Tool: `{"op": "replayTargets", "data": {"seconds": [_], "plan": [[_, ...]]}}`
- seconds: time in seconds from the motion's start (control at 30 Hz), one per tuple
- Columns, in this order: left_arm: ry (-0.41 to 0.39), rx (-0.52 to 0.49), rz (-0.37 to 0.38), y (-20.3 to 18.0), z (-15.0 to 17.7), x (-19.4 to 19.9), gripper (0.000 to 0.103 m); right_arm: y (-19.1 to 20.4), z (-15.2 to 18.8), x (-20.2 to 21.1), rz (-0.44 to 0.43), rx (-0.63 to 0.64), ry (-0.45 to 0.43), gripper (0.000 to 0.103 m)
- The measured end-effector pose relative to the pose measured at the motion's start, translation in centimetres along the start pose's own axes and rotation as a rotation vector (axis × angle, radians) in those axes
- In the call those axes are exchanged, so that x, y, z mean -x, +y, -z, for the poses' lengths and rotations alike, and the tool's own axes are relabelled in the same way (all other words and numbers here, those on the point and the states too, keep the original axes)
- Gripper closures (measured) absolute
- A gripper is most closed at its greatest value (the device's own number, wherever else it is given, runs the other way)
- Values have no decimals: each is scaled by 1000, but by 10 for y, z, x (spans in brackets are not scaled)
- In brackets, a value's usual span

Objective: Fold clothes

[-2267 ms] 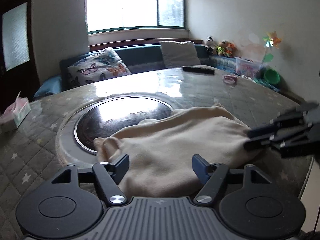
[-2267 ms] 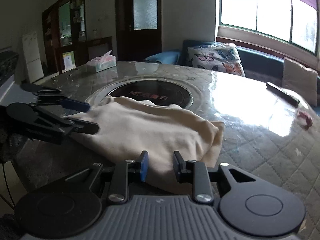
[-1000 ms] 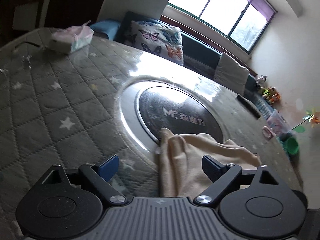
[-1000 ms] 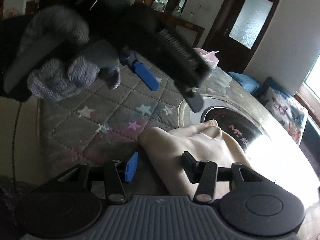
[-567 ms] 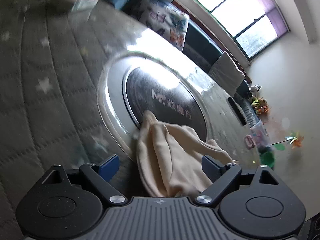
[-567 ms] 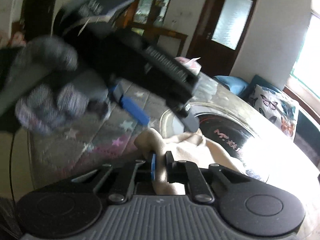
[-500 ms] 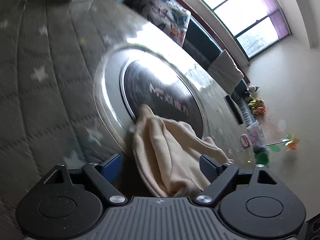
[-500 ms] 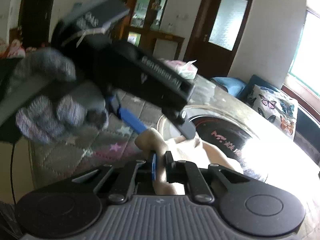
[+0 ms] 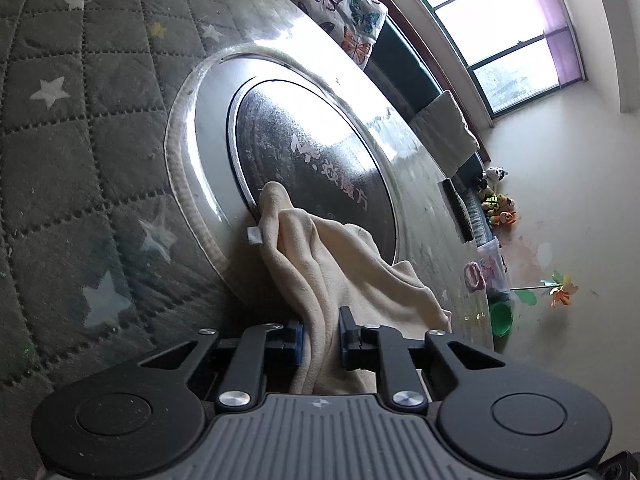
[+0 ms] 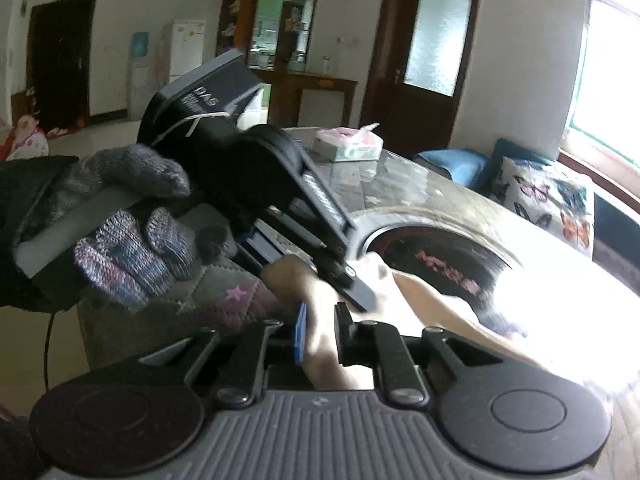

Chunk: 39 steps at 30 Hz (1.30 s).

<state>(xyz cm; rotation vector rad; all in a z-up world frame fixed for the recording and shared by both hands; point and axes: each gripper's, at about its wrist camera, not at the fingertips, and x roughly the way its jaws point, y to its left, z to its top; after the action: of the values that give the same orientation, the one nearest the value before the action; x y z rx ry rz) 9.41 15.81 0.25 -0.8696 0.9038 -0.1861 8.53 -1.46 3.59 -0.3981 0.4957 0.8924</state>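
Observation:
A cream garment (image 9: 340,264) lies bunched on the round table, partly over the dark glass centre disc (image 9: 320,160). My left gripper (image 9: 320,338) is shut on a thick fold of the cream garment at its near edge. My right gripper (image 10: 320,334) is shut on another fold of the same garment (image 10: 424,300). In the right wrist view the left gripper body (image 10: 248,184) and the gloved hand (image 10: 132,224) holding it sit just left of my right fingers, its tips on the cloth.
The table has a quilted grey star-pattern cover (image 9: 80,120) and a shiny ring (image 9: 208,128) around the disc. A tissue pack (image 10: 348,146) sits at the far side. A butterfly cushion (image 9: 344,12), remote (image 9: 456,212) and toys (image 9: 496,204) lie beyond.
My left gripper has closed on the garment's edge; half a second ago its jaws stood wide open. My right gripper stays shut on the cloth and both have drawn close together.

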Motion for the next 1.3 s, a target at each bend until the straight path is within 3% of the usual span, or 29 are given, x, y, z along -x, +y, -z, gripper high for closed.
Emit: {"op": "replayTargets", "data": {"seconds": [0.17,0.33,0.5,0.63,0.73,0.83,0.87,0.97,1.13,1.3], "plan": [[-8,-21,-13,-2,2,1,85,-35,19,18,118,-113,12,90],[-11,-35,-23,-2,2,3,85,-96,49,26,288,-280,44,90],[-17,-64,-37,-7,4,1,85,-137,73,19,401,-418,69,84],[-19,-80,-44,-10,3,2,85,-163,93,17,392,-556,67,75],[-21,-94,-52,-12,2,2,85,-170,100,19,357,-619,48,75],[-28,-115,-54,-17,2,4,86,-173,101,19,334,-659,32,78],[-31,-123,-54,-20,2,4,87,-173,101,16,328,-671,25,87],[-42,-160,-52,-30,1,7,88,-170,99,20,312,-672,11,95],[-50,-234,-36,-59,-3,7,89,-168,92,40,322,-679,-57,96],[-46,-334,2,-104,-2,-10,89,-174,86,73,388,-652,-105,96]]}}
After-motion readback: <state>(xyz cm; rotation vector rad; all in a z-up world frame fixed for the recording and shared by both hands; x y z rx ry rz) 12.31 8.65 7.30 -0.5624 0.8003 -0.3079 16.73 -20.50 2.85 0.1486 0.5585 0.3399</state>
